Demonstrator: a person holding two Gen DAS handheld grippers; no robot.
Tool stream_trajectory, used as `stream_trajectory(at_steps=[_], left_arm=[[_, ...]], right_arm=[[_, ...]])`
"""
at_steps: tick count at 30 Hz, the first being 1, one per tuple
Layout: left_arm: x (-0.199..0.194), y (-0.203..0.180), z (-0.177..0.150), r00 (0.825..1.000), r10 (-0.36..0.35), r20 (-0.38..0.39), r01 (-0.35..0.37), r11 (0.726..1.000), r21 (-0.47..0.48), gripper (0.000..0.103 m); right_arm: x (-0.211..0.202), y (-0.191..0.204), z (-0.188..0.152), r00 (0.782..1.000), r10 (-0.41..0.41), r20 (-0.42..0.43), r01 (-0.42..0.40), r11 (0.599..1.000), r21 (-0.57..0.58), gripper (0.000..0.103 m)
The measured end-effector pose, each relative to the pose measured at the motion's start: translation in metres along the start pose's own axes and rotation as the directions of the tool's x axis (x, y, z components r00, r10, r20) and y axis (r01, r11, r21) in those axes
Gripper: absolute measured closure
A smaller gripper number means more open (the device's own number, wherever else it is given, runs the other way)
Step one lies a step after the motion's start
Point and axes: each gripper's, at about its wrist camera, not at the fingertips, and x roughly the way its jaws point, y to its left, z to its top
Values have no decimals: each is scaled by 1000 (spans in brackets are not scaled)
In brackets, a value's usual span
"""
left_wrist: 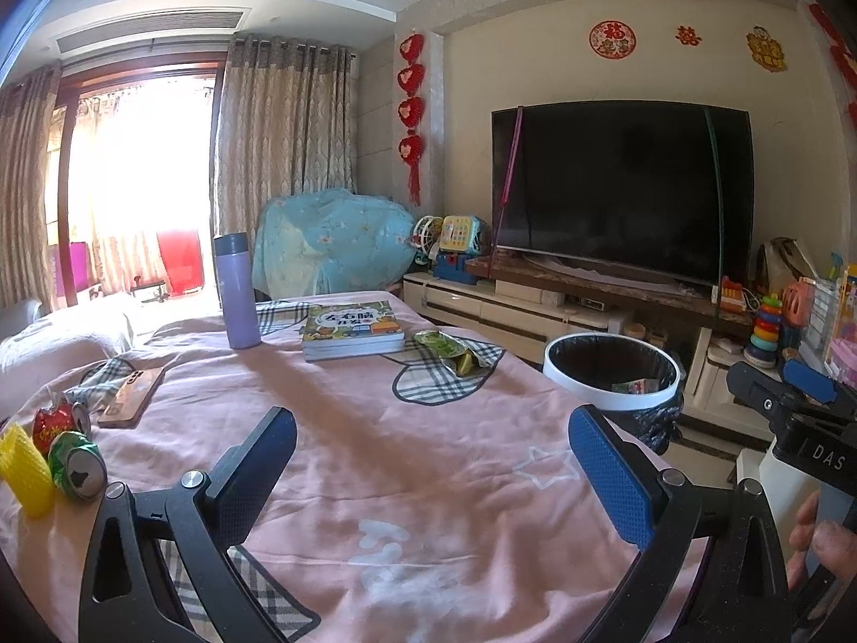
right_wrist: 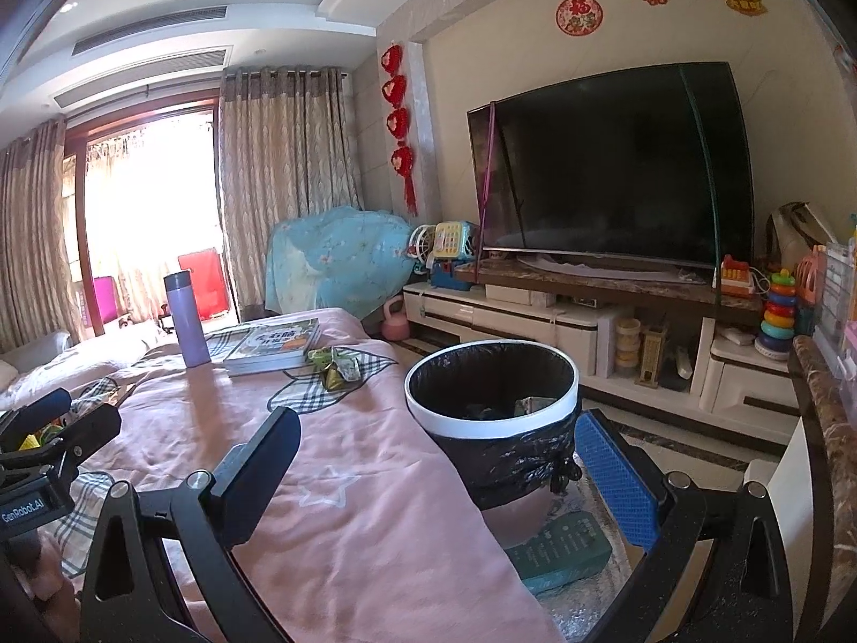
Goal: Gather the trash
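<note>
Right then, here is how the room stands.

Left gripper (left_wrist: pixel 434 461): fingers spread wide, nothing between them, poised over the pink cloth (left_wrist: pixel 375 418) that covers the table.

Right gripper (right_wrist: pixel 439 474): fingers wide too and holding nothing, one on the cloth side, the blue-padded one down by the bin.

Bin (right_wrist: pixel 491 418): white rim, black liner, standing on the floor just beside the table edge; some scraps already lie in its bottom.

Wrappers (left_wrist: pixel 455 351): a crumpled green and yellow bunch on the cloth, just beside the stack of books (left_wrist: pixel 351 329), on the bin side of the table.

Cans (left_wrist: pixel 77 463): a crushed green one and a red one (left_wrist: pixel 59 423) behind it, at the near left edge of the table, well apart from the bin.

Yellow foam net (left_wrist: pixel 21 469): touching the green can.

Phone (left_wrist: pixel 131 395): lying flat on the cloth near the cans.

Purple flask (left_wrist: pixel 235 292): upright at the far side, near the books.

Television (left_wrist: pixel 621 187): dark, on the low unit against the wall.
</note>
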Motion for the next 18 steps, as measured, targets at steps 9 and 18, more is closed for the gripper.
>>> stream_trajectory(at_steps=[9,18], left_arm=[[0,0,0,1000,0,-3,0,1000,1,1],[1,-2,0,1000,-2,-4,2,1000,6,1]], right_arm=[[-2,0,1,1000,4,10,-4,1000,0,0],[-4,-1,2,1000,6,17,-6,1000,3,0]])
